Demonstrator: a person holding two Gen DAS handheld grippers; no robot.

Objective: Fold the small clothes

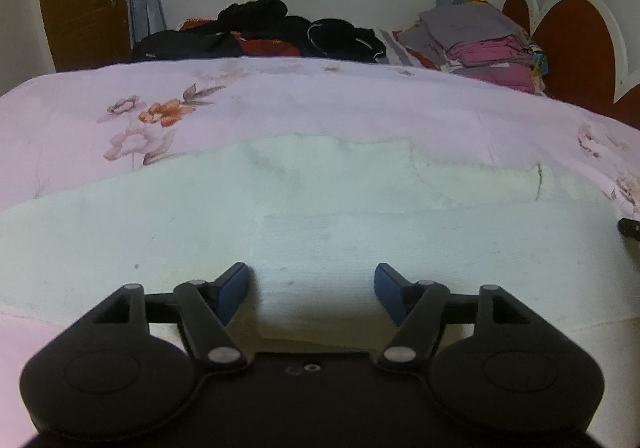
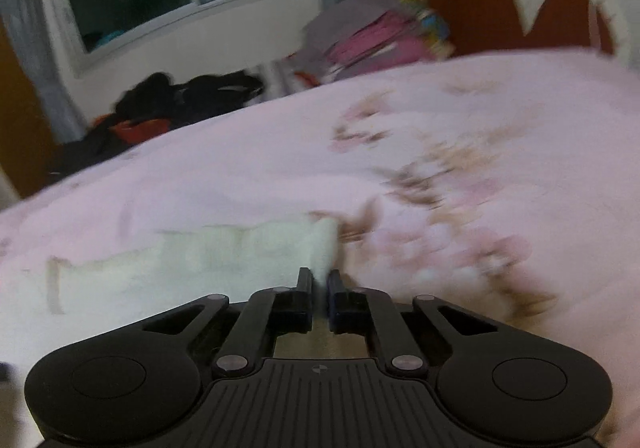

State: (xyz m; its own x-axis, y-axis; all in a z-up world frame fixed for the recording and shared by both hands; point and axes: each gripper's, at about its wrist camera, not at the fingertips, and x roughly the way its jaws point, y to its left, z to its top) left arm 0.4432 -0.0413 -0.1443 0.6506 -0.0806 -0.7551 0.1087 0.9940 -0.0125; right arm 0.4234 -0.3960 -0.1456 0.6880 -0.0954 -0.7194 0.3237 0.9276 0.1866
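A fold is under way; the white garment [image 2: 192, 268] edge is clamped by the right gripper [image 2: 320, 282]; the left gripper [image 1: 311, 288] is held apart above the cloth; a steady carry-over is judged necessary next.

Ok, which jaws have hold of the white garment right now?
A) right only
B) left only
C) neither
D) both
A: the right gripper has its jaws shut on an edge of the white garment, while the left gripper hangs over the cloth with its jaws wide apart and nothing between them.
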